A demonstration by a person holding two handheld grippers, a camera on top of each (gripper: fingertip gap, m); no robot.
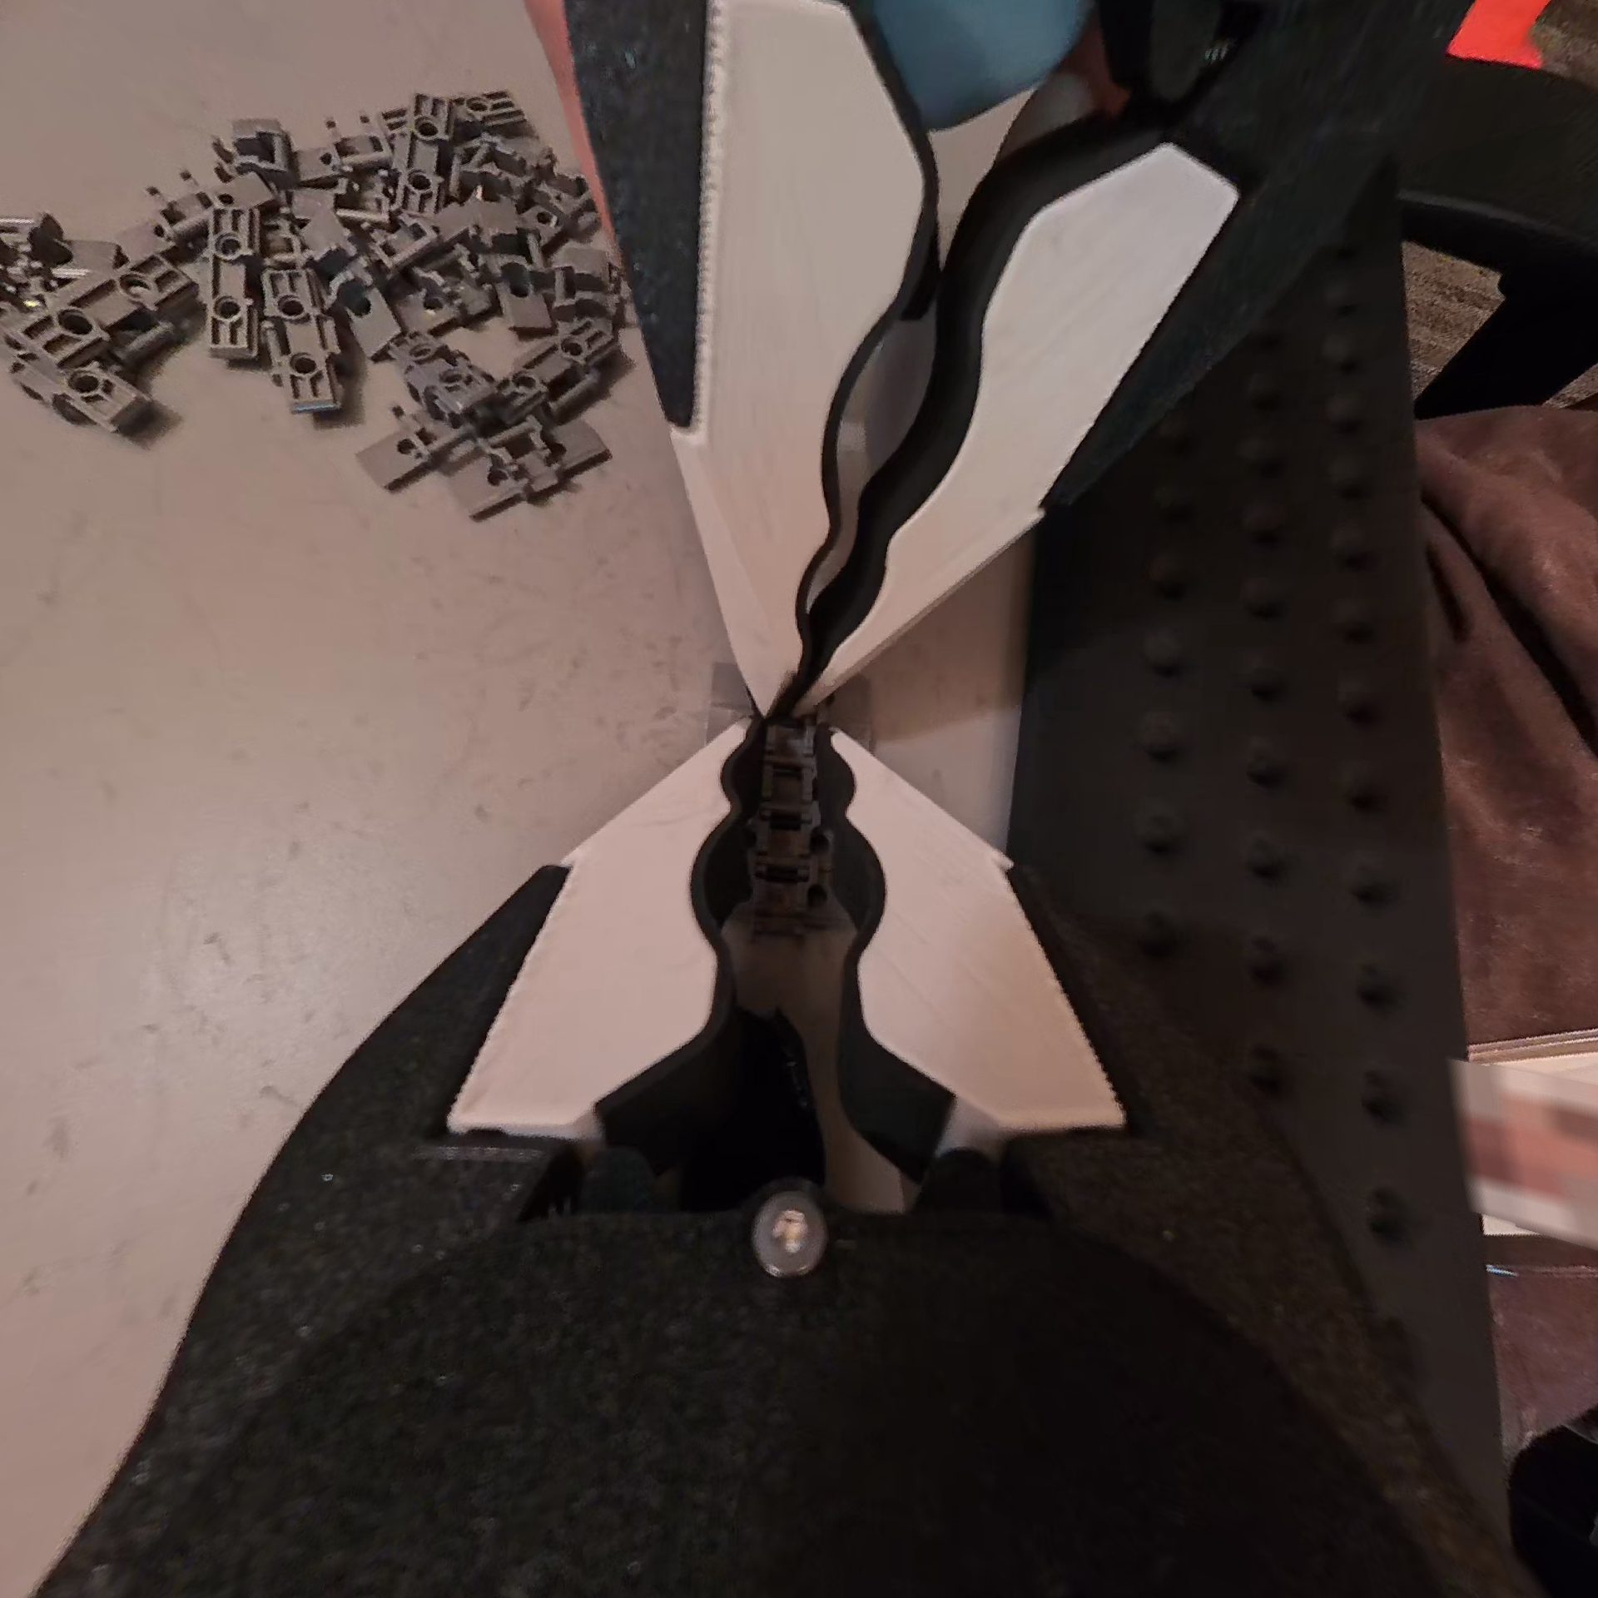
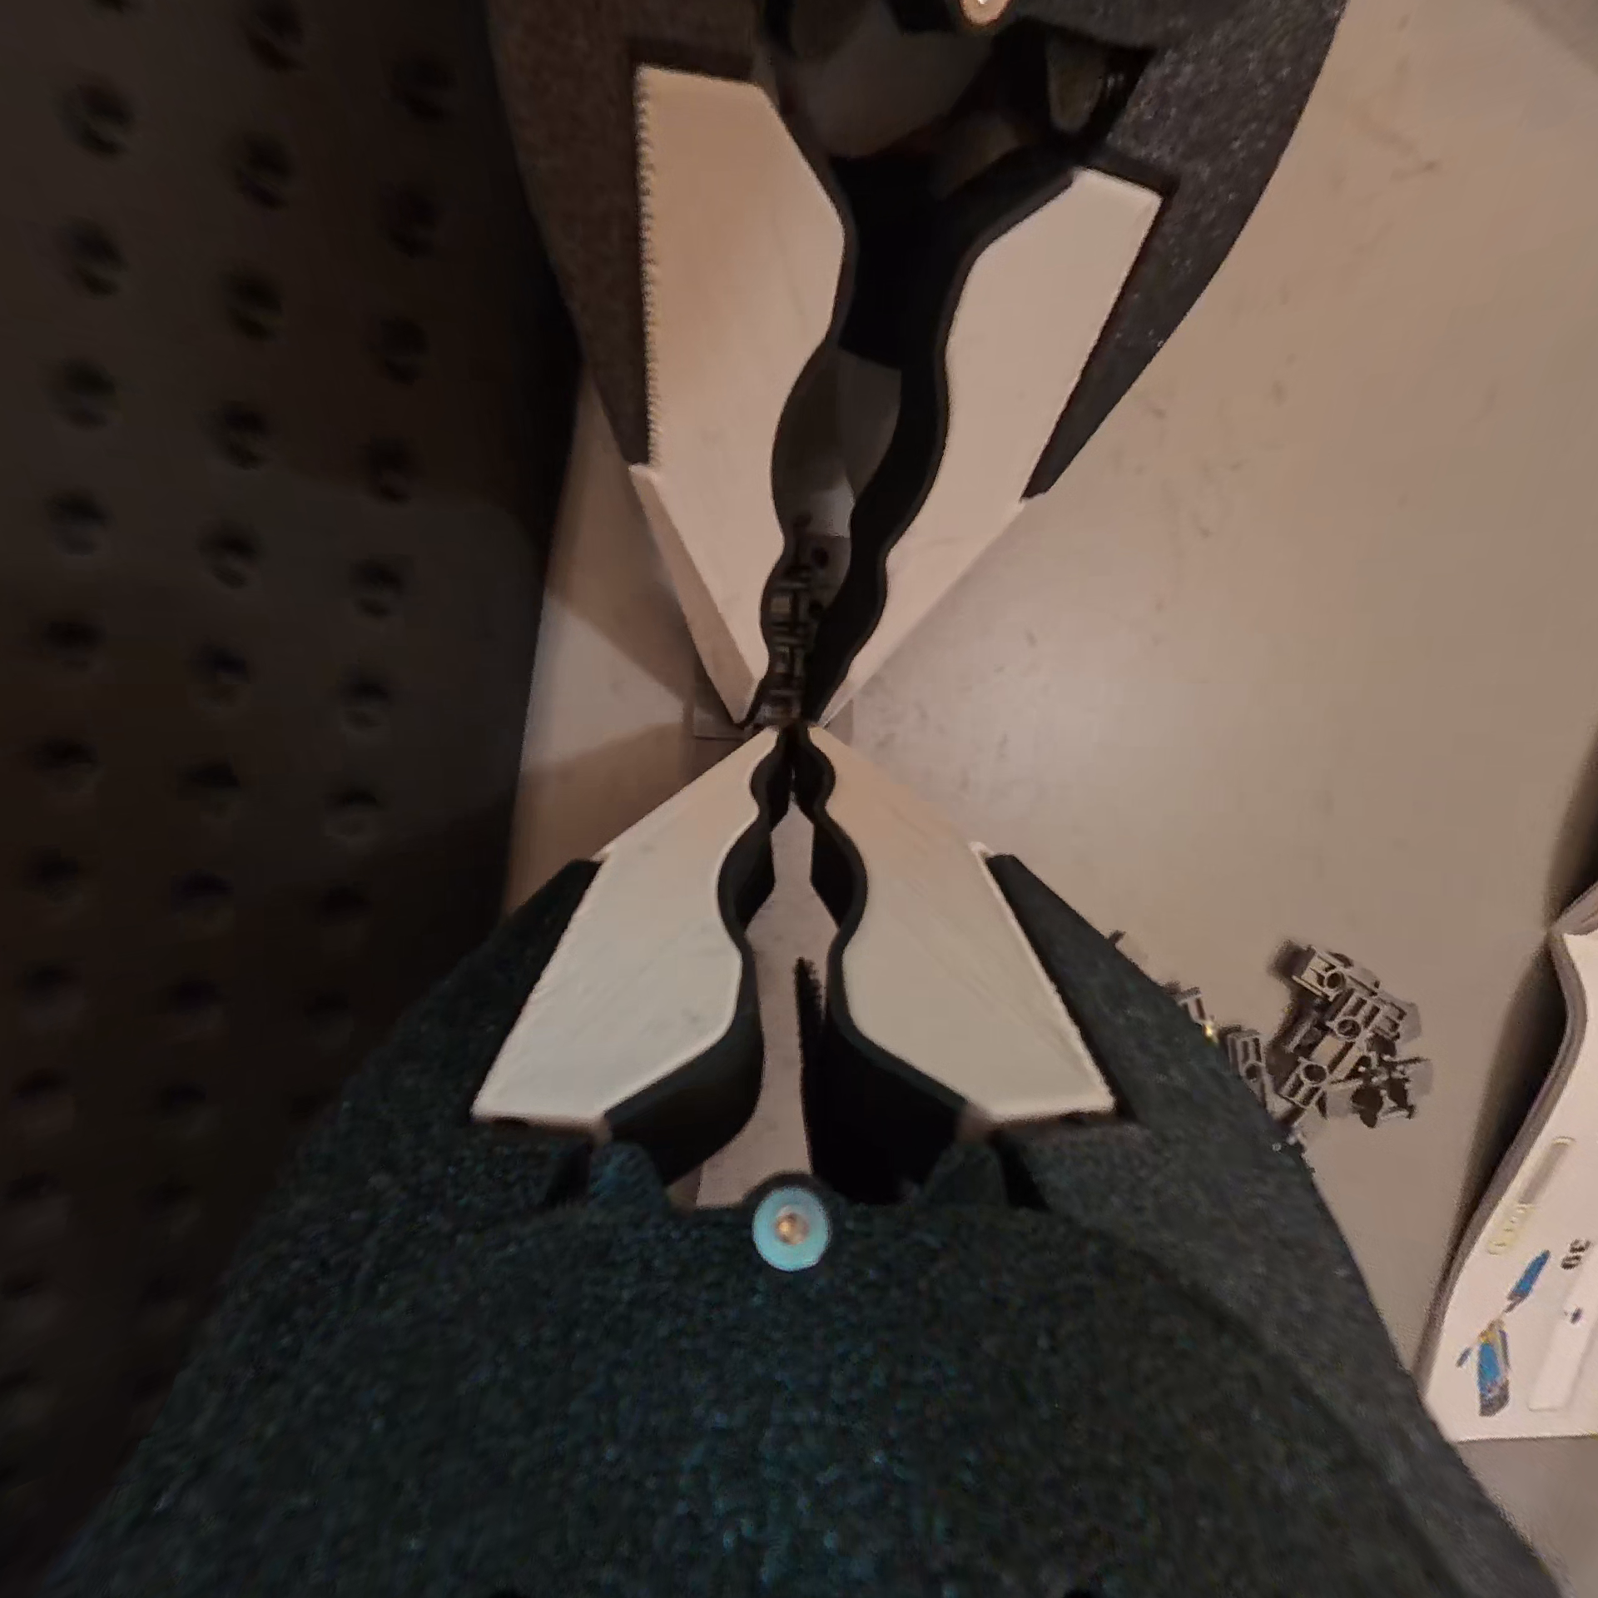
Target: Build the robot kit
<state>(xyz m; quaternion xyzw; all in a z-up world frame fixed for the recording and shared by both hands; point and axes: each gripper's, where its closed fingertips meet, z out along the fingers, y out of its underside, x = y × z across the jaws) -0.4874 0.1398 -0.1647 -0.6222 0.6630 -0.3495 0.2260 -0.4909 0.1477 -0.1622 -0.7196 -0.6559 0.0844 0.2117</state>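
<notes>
The left claw (image 1: 789, 752) and right claw (image 2: 791, 744) meet tip to tip above the table (image 1: 259, 778), a chain of small links (image 1: 789, 830) clamped between them. A pile of loose links (image 1: 303, 277) lies left on the table, a studded panel (image 1: 1254, 778) right.

Both grippers (image 1: 789, 735) – black speckled bodies; white fingers (image 1: 605, 977); silver screw (image 1: 785, 1232).

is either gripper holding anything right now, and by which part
The left gripper is shut on a short dark chain of links, gripping its sides. The right gripper meets it tip to tip, pinched at the chain's far end.
</notes>
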